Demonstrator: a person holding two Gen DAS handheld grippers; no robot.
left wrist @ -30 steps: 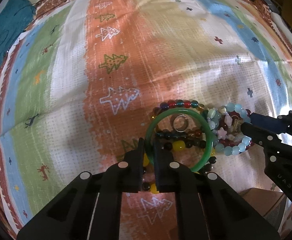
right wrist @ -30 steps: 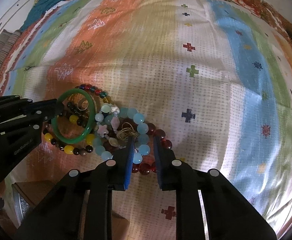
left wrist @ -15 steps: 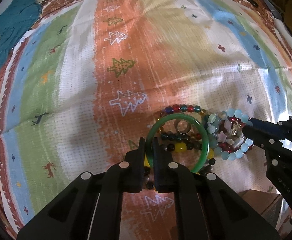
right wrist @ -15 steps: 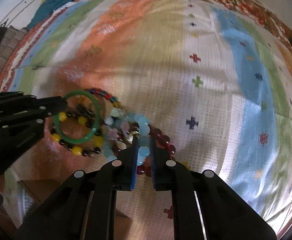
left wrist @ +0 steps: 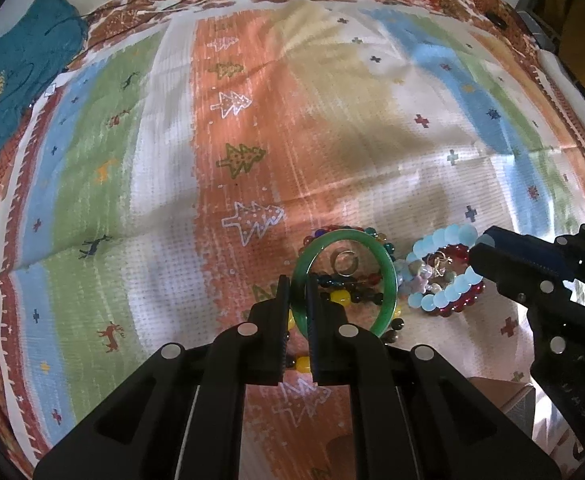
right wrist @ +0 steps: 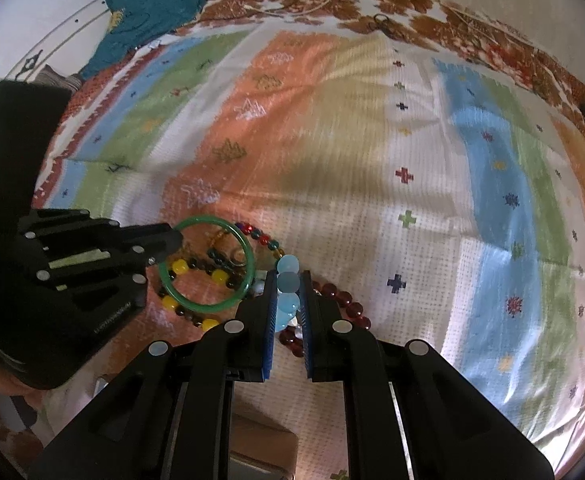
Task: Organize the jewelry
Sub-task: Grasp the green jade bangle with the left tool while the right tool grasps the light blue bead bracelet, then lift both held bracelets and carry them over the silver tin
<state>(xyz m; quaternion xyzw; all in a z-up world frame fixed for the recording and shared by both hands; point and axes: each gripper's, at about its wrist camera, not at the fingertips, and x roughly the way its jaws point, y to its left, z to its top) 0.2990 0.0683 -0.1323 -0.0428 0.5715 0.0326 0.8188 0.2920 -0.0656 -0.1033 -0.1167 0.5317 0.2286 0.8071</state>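
A pile of jewelry lies on a striped cloth (left wrist: pixel 332 120). My left gripper (left wrist: pixel 297 285) is shut on the near rim of a green bangle (left wrist: pixel 390 280), which is raised a little; it also shows in the right wrist view (right wrist: pixel 206 303). Under the bangle lie a dark and yellow bead bracelet (left wrist: pixel 340 297), a multicolour bead bracelet (right wrist: pixel 266 240) and a small ring (left wrist: pixel 344 262). My right gripper (right wrist: pixel 286 286) is shut on a pale blue bead bracelet (right wrist: pixel 286 282), seen lifted in the left wrist view (left wrist: pixel 444 236). A red bead bracelet (right wrist: pixel 346 300) lies beneath it.
A teal garment (left wrist: pixel 24 64) lies at the cloth's far left corner. A cord (right wrist: pixel 312 8) and a small dark item (right wrist: pixel 384 22) lie at the far edge. A brown box corner (left wrist: pixel 504 394) shows near the front edge.
Both grippers have closed and risen. The green bangle has tilted up in the left gripper and the pale blue bracelet has come up off the pile in the right gripper.
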